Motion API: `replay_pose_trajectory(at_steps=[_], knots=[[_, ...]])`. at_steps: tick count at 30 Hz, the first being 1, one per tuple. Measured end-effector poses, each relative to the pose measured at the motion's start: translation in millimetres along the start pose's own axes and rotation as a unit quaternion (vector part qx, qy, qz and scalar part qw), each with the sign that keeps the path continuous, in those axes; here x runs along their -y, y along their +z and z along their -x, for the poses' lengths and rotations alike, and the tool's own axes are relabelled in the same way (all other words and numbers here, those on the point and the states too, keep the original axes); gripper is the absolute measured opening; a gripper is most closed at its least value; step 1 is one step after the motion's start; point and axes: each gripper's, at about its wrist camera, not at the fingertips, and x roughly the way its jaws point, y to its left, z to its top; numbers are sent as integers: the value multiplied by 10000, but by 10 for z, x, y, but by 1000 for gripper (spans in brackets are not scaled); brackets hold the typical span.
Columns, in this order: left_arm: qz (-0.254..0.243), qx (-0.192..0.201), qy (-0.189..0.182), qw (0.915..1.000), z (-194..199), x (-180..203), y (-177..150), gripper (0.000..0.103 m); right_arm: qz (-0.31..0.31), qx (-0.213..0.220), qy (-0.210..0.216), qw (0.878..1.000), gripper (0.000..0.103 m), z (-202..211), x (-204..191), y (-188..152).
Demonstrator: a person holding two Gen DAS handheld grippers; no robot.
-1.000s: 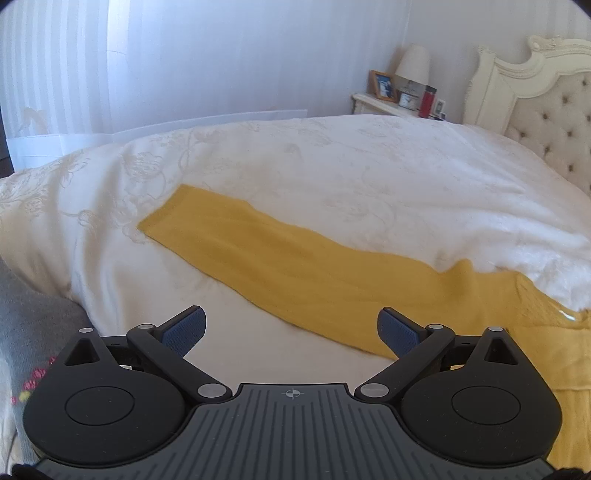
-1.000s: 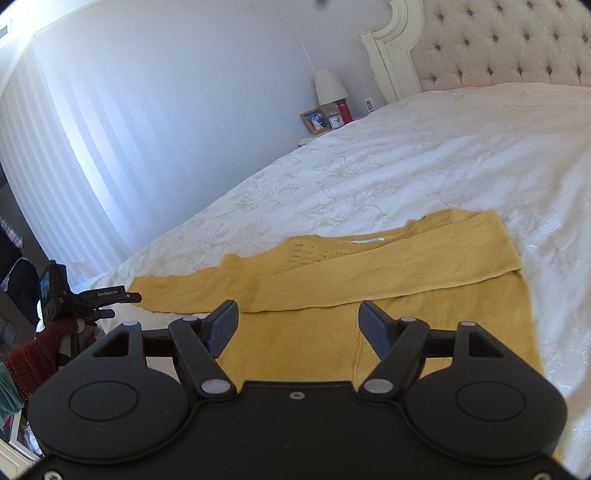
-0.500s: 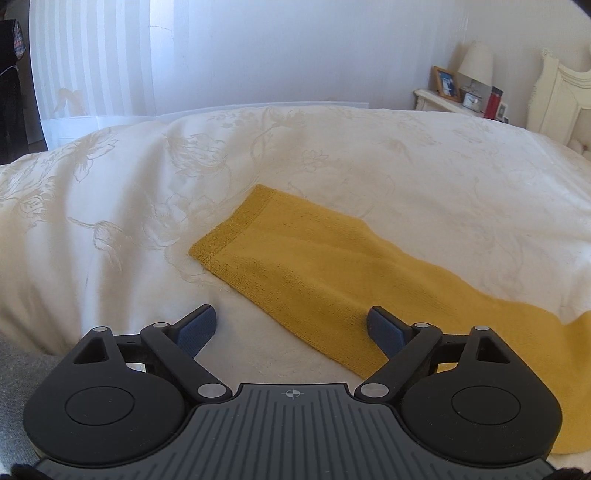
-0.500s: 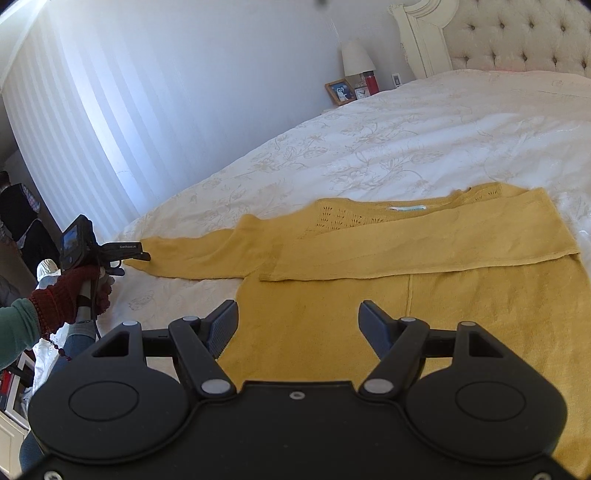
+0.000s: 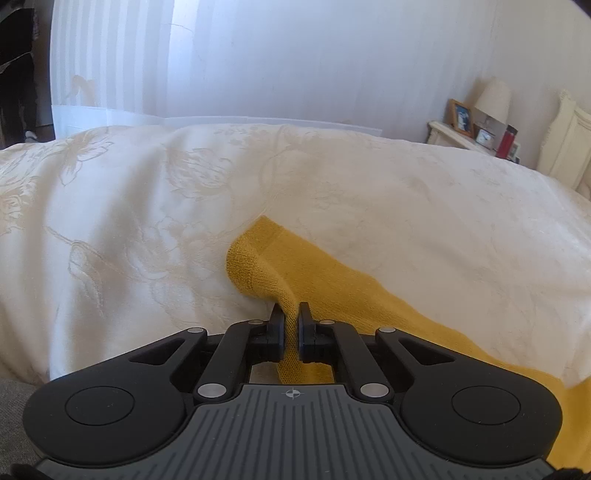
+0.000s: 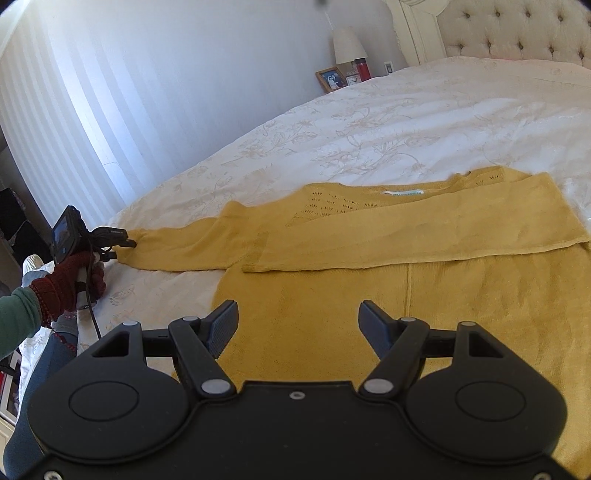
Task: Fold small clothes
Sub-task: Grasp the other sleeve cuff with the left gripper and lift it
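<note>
A mustard-yellow knit sweater [image 6: 424, 291] lies flat on the white bedspread [image 6: 388, 122]. One sleeve is folded across its chest; the other sleeve [image 6: 177, 247] stretches out to the left. My left gripper [image 5: 290, 317] is shut on the cuff end of that outstretched sleeve [image 5: 255, 266], and the fabric bunches between its pads. It also shows in the right wrist view [image 6: 125, 242], held by a red-gloved hand. My right gripper [image 6: 297, 325] is open and empty, hovering above the sweater's lower body.
A nightstand [image 5: 454, 134] with a lamp [image 6: 347, 42], a picture frame and a red bottle stands by the far wall. A tufted headboard [image 6: 517, 29] is at the back right. White curtains [image 5: 258, 59] hang behind the bed's far side.
My left gripper moved in on the sleeve's cuff and shut on it; it was open before. My right gripper stayed open while its view shifted slightly over the sweater.
</note>
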Motion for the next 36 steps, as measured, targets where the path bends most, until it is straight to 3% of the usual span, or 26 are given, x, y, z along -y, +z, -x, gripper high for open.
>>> replay_pose_trajectory(at_steps=[4,9,13,19,24,29,36], knots=[[-215,224,-303,9991,301,233,86,6,60,-57,-34,10000,75,9,26,-33],[-690,435,-743,9939,876,788,221,6,68,-119,-97,9999,75,95,120,-118],[-1257,629,-1176,9831,1385,1399,221,6,19,-158,-205,9997,75,216,247,-222],[-1732,818,-2059,9596,1876,2419,18,6,12,-66,-387,9992,75,395,408,-357],[-2003,629,-2599,9425,1883,3270,-361,6,61,224,-496,9985,75,513,552,-442],[-1914,211,-2838,9394,1633,3875,-831,6,-357,395,-431,9976,75,536,817,-525],[-2118,-250,-2714,9386,1347,4327,-1439,10,-698,401,-544,9953,75,517,1107,-543]])
